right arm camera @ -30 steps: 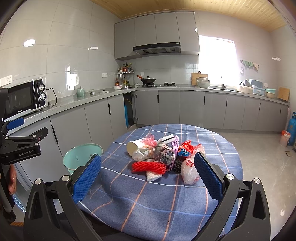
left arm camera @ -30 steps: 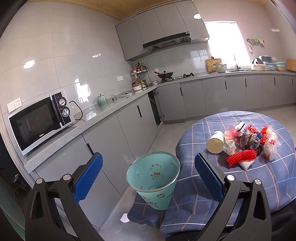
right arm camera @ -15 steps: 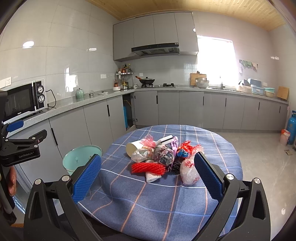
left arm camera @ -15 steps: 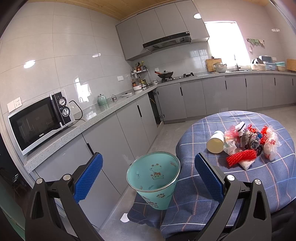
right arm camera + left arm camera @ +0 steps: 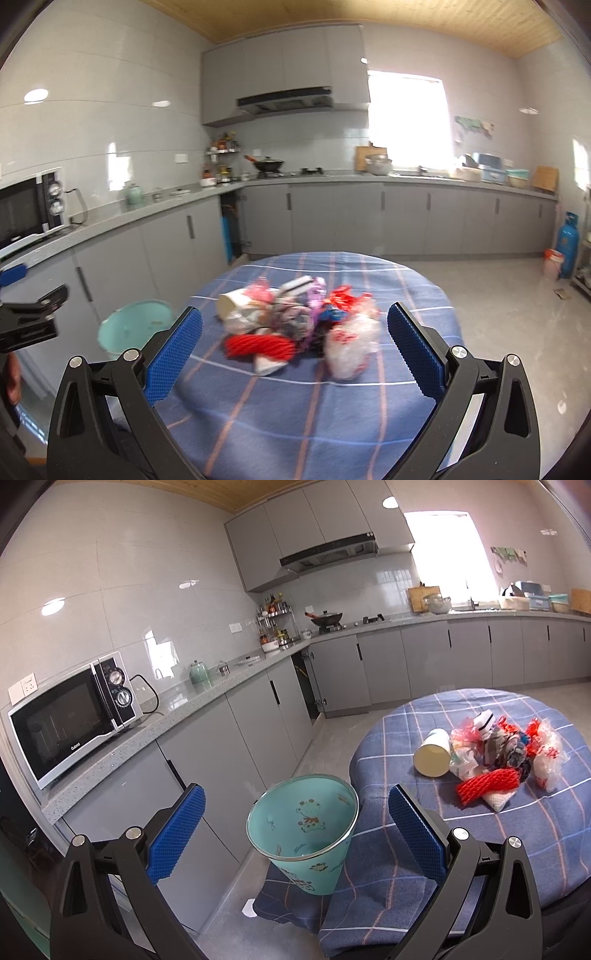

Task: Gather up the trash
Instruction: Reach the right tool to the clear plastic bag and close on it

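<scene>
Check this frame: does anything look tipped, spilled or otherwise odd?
The paper cup lies tipped on its side beside the trash pile on the table. A white scrap lies on the floor below the bin. The right wrist view is motion-blurred.

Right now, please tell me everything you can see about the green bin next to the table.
The green bin is a pale teal, cone-shaped bucket, wider at the open top, with a thin shiny rim and small cartoon animal prints that show on its wall inside and out. It looks like thin plastic. It seems tilted, its mouth toward the left wrist camera, and nothing is visible inside. It stands beside the round table's blue checked cloth, whose hanging folds lie against it. Neither gripper touches it.
</scene>
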Available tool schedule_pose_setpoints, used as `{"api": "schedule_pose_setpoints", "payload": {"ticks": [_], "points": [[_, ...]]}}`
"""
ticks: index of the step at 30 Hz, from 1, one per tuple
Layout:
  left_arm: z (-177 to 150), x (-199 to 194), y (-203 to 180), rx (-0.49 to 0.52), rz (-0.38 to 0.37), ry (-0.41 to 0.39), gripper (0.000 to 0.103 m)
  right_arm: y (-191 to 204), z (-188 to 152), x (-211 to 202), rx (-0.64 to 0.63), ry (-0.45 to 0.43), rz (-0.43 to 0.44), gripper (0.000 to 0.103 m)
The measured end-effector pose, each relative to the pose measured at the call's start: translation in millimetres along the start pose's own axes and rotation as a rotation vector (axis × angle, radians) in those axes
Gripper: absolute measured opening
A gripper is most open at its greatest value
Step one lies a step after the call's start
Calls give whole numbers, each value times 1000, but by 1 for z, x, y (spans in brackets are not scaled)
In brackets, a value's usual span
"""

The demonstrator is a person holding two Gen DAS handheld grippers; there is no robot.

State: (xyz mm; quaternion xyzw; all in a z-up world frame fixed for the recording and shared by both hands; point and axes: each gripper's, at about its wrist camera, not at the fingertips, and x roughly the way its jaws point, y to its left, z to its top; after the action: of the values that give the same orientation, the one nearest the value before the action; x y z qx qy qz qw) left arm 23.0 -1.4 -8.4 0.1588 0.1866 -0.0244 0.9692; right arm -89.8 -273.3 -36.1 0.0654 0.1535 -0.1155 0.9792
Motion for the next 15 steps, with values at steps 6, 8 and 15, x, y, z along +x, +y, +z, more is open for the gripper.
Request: {"api": "schedule_pose_setpoints", "payload": {"ticks": [6, 8, 15], "points": [[-1, 26, -19, 20, -18, 9, 98, -32, -5, 29, 26, 37, -85, 99], [0, 35, -28, 22, -27, 2, 98, -43, -9, 39, 37, 45, -106, 99], [5, 72, -73, 60, -44, 0, 98, -80, -32, 84, 67, 118, -174, 98]]}}
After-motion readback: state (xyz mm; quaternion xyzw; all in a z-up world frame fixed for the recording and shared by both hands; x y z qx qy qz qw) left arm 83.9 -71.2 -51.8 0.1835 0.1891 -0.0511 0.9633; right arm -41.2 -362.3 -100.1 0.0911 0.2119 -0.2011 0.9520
